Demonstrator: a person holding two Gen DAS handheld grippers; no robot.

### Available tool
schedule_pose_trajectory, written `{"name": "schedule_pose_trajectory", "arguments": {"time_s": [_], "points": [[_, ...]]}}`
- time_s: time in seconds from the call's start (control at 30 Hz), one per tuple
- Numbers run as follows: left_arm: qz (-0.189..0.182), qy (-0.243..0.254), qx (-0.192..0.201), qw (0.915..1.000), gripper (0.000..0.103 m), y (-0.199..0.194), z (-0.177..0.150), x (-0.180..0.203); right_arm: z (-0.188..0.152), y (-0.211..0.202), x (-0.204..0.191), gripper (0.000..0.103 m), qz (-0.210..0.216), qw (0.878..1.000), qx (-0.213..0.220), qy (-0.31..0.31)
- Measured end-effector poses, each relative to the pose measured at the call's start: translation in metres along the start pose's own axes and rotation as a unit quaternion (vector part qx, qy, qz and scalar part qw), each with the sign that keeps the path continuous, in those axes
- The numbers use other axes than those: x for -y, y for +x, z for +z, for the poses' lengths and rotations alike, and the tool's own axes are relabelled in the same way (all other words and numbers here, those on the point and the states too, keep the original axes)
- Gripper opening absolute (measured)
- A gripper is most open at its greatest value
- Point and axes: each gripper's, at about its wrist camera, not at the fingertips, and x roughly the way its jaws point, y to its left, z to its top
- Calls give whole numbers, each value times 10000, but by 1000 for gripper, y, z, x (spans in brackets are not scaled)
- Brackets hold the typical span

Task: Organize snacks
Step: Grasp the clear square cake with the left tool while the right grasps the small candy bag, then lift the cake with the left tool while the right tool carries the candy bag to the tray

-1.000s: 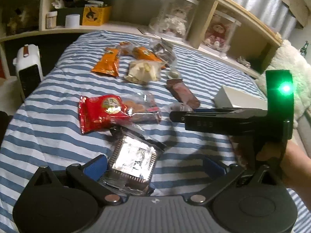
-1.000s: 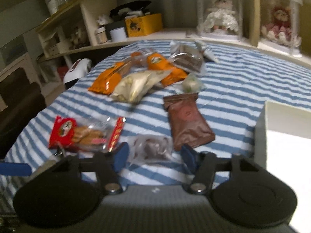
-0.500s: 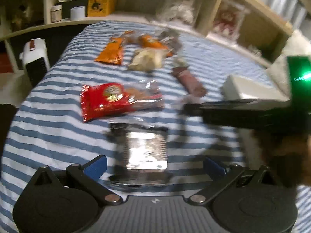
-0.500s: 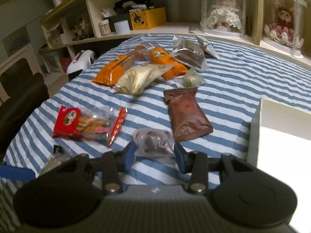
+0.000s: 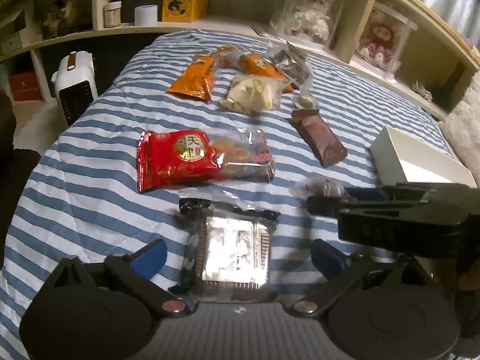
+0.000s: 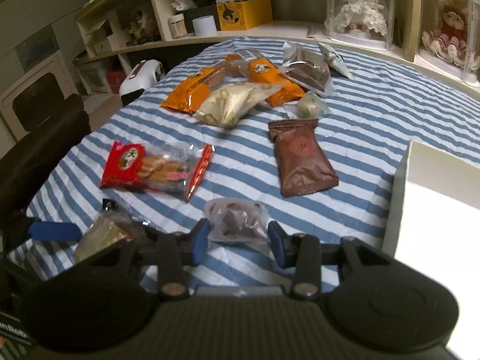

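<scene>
Snack packs lie on a blue-striped bed. My left gripper (image 5: 237, 255) is open, its blue pads wide on either side of a clear pack of dark biscuits (image 5: 234, 252) lying on the bed. My right gripper (image 6: 238, 241) has its pads closing around a small clear pack with a brown sweet (image 6: 238, 220); the pads sit at its edges. A red cracker pack (image 5: 192, 159) (image 6: 156, 168), a brown pouch (image 5: 319, 138) (image 6: 301, 162) and orange packs (image 5: 195, 78) (image 6: 192, 90) lie farther off. A white box (image 5: 417, 162) (image 6: 435, 198) stands at the right.
A pale nut bag (image 6: 237, 105) and more clear packs (image 6: 309, 72) lie at the far end of the bed. Shelves with doll cases (image 6: 360, 6) and a yellow box (image 6: 243, 15) run behind. A white heater (image 5: 75, 87) stands off the bed's left edge.
My right gripper has narrowed around the small brown-sweet pack. The biscuit pack, tilted in the left jaws a second ago, now lies flat between the open left pads.
</scene>
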Motion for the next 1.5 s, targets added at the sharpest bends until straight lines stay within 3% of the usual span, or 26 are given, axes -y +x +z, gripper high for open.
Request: {"name": "schedule_pose_trajectory", "arguments": {"time_s": [0.07, 0.23, 0.53, 0.83, 1.27, 1.5], "points": [[94, -13, -5, 10000, 83, 1, 1, 0, 0, 2, 0, 50, 1, 9999, -111, -8], [176, 166, -71, 9997, 76, 4, 1, 1, 4, 1, 8, 61, 74, 9995, -103, 288], [292, 233, -191, 9991, 62, 12, 2, 3, 7, 12, 16, 62, 169, 9973, -145, 705], [271, 189, -127, 9994, 57, 3, 4, 4, 5, 9, 13, 45, 205, 9981, -72, 583], [121, -158, 395, 9990, 56, -53, 14, 3, 2, -62, 14, 45, 124, 9982, 406, 432], [104, 7, 525, 9986, 56, -73, 14, 23, -8, -112, 18, 45, 36, 9966, 687, 454]]}}
